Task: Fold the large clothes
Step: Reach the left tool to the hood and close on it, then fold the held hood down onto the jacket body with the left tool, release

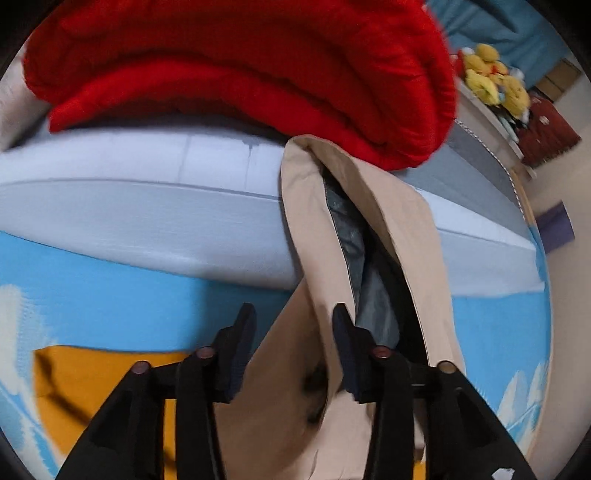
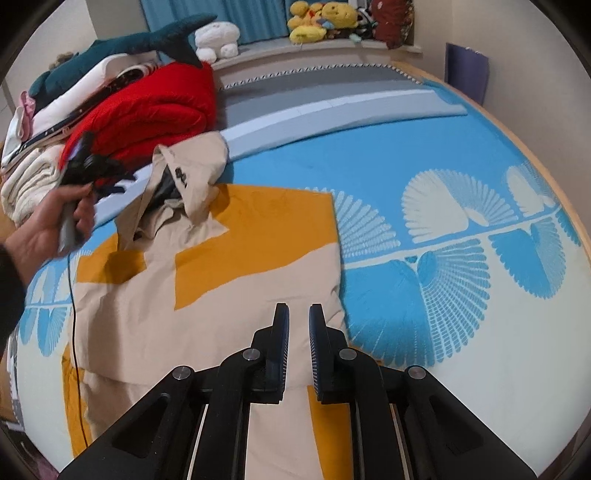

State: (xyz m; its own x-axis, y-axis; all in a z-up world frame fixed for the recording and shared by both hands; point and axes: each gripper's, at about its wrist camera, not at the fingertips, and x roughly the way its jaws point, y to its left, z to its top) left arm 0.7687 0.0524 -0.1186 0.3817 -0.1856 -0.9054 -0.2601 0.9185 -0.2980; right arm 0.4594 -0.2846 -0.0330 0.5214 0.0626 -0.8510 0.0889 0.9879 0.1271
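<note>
Here your coat (image 2: pixel 207 295) lies beige and orange, collar rumpled (grey lining showing). Your left gripper (image 1: pixel 291 332) gapes around a fold; the right gripper (image 2: pixel 299 332) is barely parted, empty.

The left wrist camera sits low and very close to the beige coat (image 1: pixel 314 258), looking along its fingers toward the red quilt (image 1: pixel 240 66) that fills the top of the frame, with yellow plush toys (image 1: pixel 495 77) small at upper right. The right wrist camera rides higher and farther back, looking down across the blue bedspread (image 2: pixel 406 166) toward the far windowsill. Both views share the coat (image 2: pixel 207 295), the quilt (image 2: pixel 155 107) at its upper left, and the toys (image 2: pixel 321 18) at top centre. The left gripper (image 2: pixel 107 173) appears at middle left.
</note>
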